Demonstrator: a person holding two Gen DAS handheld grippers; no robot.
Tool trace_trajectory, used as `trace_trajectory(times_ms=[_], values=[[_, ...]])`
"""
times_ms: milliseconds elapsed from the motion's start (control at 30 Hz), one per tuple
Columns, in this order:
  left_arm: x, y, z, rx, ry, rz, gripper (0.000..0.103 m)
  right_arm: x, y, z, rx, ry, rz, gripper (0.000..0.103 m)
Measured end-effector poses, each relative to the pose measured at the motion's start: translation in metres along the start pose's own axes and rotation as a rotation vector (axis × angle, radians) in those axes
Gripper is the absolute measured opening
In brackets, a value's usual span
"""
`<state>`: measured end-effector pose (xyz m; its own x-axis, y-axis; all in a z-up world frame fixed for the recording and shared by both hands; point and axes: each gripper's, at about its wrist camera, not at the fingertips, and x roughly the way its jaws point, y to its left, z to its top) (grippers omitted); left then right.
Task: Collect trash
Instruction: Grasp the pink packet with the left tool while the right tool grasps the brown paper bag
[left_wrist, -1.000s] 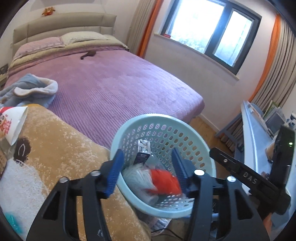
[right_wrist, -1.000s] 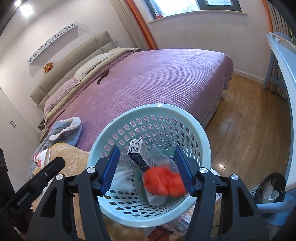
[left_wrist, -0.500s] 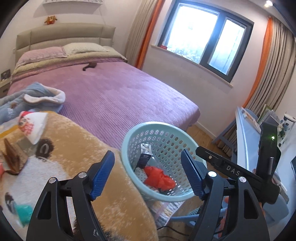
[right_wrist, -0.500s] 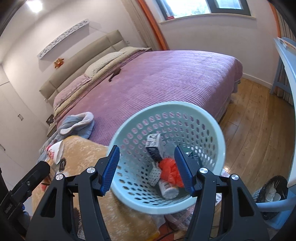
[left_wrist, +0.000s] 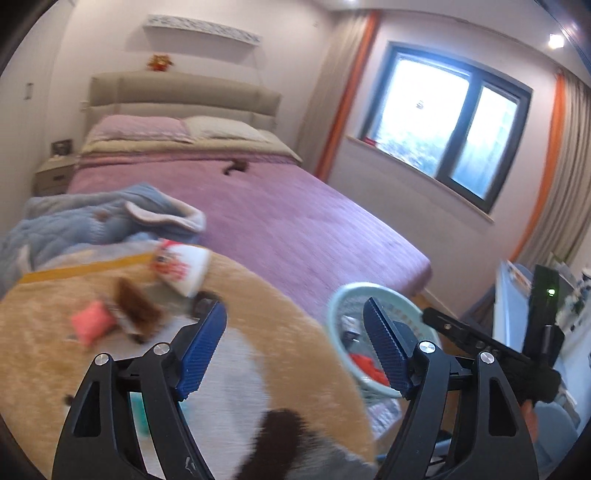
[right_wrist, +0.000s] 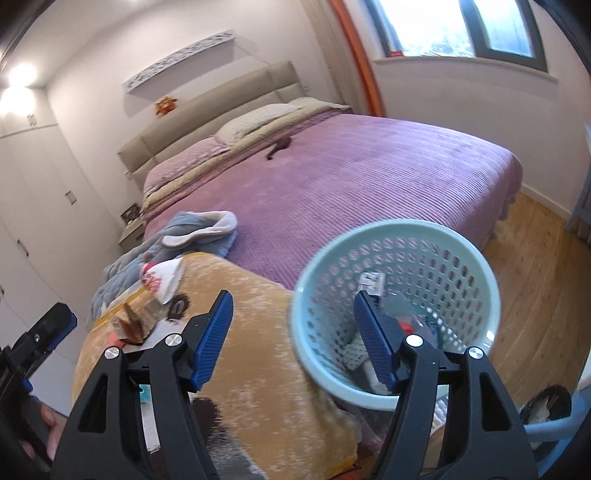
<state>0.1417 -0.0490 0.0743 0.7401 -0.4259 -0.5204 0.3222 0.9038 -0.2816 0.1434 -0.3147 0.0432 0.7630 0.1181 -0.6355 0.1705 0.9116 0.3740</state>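
Left wrist view has swung away from the basket (left_wrist: 369, 291) since half a second ago: it then sat between the blue fingers, and now it lies behind the right finger, while scraps on the tan blanket (left_wrist: 258, 332) have come into sight. The left gripper (left_wrist: 295, 343) is spread wide and holds nothing. Ahead and to its left, well apart from the fingers, lie a white paper cup (left_wrist: 183, 267) on its side, a brown wrapper (left_wrist: 135, 308) and a pink piece (left_wrist: 88, 323), blurred. The red scrap (left_wrist: 364, 363) lies inside the basket.

Right wrist view has shifted left too. The right gripper (right_wrist: 293, 334) is also spread and empty, its right finger in front of the basket (right_wrist: 397, 229), its left finger over the blanket (right_wrist: 266, 350). The cup (right_wrist: 162, 280) and wrapper (right_wrist: 133, 325) lie beyond its left finger.
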Motion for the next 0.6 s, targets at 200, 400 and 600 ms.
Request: trace_trajectory(times_ms=[200, 400, 600], values=[[-0.028, 0.059, 0.009, -0.048, -0.045, 0.113, 0.075, 0.001, 0.049, 0.001, -0.109, -0.019, 0.051, 0.069], [-0.048, 0.122, 0.028, -0.106, -0.074, 0.218, 0.075, 0.006, 0.114, 0.004, -0.285, -0.031, 0.124, 0.070], [-0.049, 0.160, 0.048, -0.102, -0.081, 0.297, 0.075, 0.015, 0.175, 0.012, -0.460, -0.090, 0.304, 0.070]])
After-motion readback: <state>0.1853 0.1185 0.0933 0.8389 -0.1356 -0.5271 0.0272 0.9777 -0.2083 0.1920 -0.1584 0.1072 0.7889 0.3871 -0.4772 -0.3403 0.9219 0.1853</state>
